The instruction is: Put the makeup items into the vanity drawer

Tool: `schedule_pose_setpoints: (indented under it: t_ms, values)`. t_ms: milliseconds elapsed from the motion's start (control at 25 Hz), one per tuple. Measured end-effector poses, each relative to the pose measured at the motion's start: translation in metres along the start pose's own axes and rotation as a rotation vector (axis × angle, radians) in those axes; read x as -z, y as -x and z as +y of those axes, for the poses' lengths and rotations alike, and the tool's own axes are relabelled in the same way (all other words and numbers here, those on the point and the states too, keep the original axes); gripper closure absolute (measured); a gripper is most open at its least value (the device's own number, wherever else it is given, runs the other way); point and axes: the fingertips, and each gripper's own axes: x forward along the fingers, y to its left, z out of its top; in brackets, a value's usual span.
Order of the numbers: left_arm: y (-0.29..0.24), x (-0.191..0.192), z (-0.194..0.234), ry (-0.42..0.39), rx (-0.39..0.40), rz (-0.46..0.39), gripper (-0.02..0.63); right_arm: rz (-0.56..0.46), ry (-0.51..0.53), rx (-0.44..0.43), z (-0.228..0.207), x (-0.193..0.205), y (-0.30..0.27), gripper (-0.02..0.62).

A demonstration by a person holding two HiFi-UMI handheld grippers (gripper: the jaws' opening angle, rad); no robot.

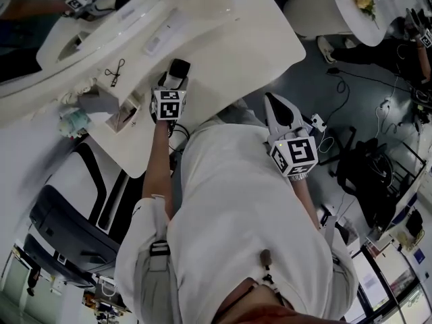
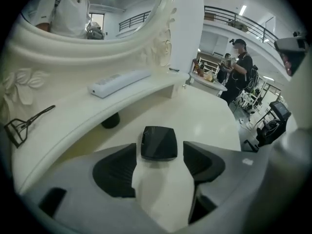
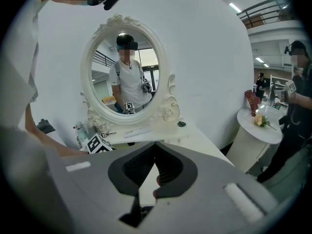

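The left gripper (image 2: 160,154) has its jaws spread wide and pressing on nothing. A black compact (image 2: 158,143) lies flat on the vanity top (image 2: 209,111) right at the jaw tips, in the gap between them; neither dark pad visibly touches it. In the head view this gripper points steeply down at the compact, near the middle of the tabletop.

The right gripper (image 3: 155,146) has its jaws clenched, tips meeting, with nothing caught between them. It is held off the table, to the right of the person's body and well apart from the compact.

Just beyond the compact, on the far side, a small dark round thing (image 2: 110,120) sits on the tabletop under the edge of the raised shelf (image 2: 73,112). On that shelf a long white bar-shaped item (image 2: 118,83) lies flat, and further left lies an eyelash curler (image 2: 24,123), apart from it. A small dark green round item (image 3: 181,124) rests at the shelf's right end. Behind the shelf stands an oval mirror (image 3: 126,79) in an ornate white frame, reflecting the person.

Far to the right, a round white side table (image 3: 253,130) carries flowers, and another person stands beside it.
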Motion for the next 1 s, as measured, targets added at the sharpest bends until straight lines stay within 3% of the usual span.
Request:
schedule_pose_setpoints:
  t_ms: [320, 600, 1000]
  values:
    - [-0.017, 0.006, -0.006, -0.027, 0.005, 0.057, 0.291, 0.021, -0.037, 0.039, -0.012, 0.008, 0.007, 0.588]
    - [-0.024, 0.014, 0.001, 0.038, -0.027, 0.069, 0.316, 0.018, -0.046, 0.049, -0.012, 0.011, 0.011, 0.588]
    - [-0.014, 0.01, -0.001, 0.089, -0.037, 0.01, 0.331, 0.0, -0.023, 0.017, 0.002, 0.011, 0.017, 0.588]
